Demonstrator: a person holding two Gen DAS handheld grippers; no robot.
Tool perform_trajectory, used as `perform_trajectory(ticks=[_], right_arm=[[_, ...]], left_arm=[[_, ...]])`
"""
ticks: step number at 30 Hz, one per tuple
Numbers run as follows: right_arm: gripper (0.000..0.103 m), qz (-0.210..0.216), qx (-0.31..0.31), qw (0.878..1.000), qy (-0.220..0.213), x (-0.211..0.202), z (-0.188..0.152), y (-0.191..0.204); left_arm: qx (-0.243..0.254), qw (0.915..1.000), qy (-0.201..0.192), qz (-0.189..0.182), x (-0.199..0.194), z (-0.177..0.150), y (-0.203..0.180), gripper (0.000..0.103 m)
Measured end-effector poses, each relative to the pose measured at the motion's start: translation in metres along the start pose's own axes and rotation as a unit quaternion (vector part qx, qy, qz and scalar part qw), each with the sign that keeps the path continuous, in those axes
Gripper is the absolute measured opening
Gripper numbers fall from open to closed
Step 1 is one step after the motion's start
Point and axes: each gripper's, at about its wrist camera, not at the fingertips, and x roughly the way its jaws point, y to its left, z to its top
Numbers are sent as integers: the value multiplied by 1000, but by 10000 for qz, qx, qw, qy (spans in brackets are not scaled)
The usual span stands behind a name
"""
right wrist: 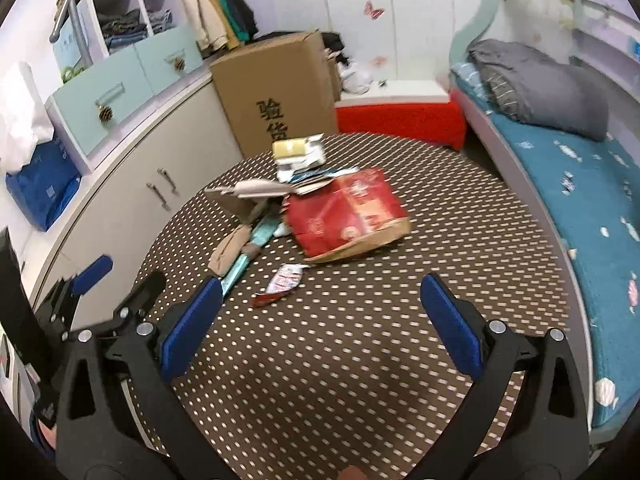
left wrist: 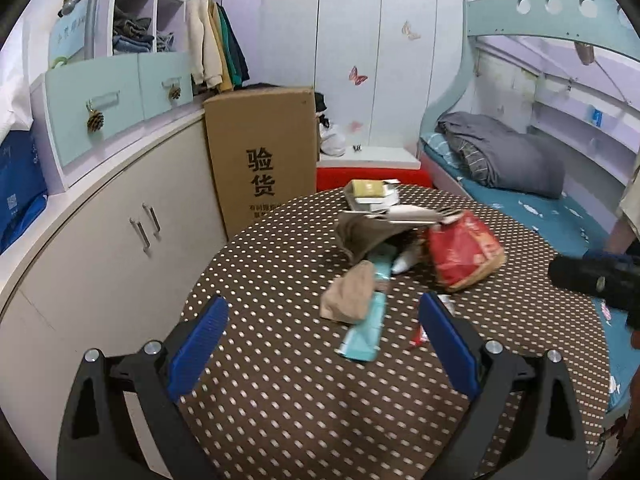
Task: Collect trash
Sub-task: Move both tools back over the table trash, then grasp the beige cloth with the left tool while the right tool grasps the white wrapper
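Holding both grippers, left and right, wide open and empty, we note a red bag amid litter, box behind table.

My tabletop is brown with white dots. Both my claws have blue pads on black arms. Trash: a red bag, teal wrapper, tan wad. The bed is teal.

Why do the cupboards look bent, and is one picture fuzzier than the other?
Left wrist view: fisheye lens bows the cupboard and darkens the corners; the trash is fairly sharp. Right wrist view: same bending, but the red bag and bed are smeared by blur.
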Motion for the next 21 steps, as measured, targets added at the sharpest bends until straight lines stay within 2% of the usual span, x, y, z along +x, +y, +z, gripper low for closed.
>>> perform_trajectory(ticks=[7,11,14,18,20,21], right_arm=[[97,70,145,9992,376,54,-5,-2],[86,42,140,9986,504,71,-9,-4],[85,111,129,9987,478,76,-8,-4],[83,165,74,9988,455,84,-5,0],[78,149,30,9988,468,90,-3,4],[74,136,-3,9987,485,93,-3,6]], left_arm=[[347,9988,355,-43,52,8,1,94],[442,9975,546,-120,78,10,-2,94],[549,9965,628,-95,91,14,-6,94],[688,9941,790,-266,106,15,-11,94],[609,9935,846,-459,110,15,-10,86],[575,9930,892,-514,112,15,-9,75]])
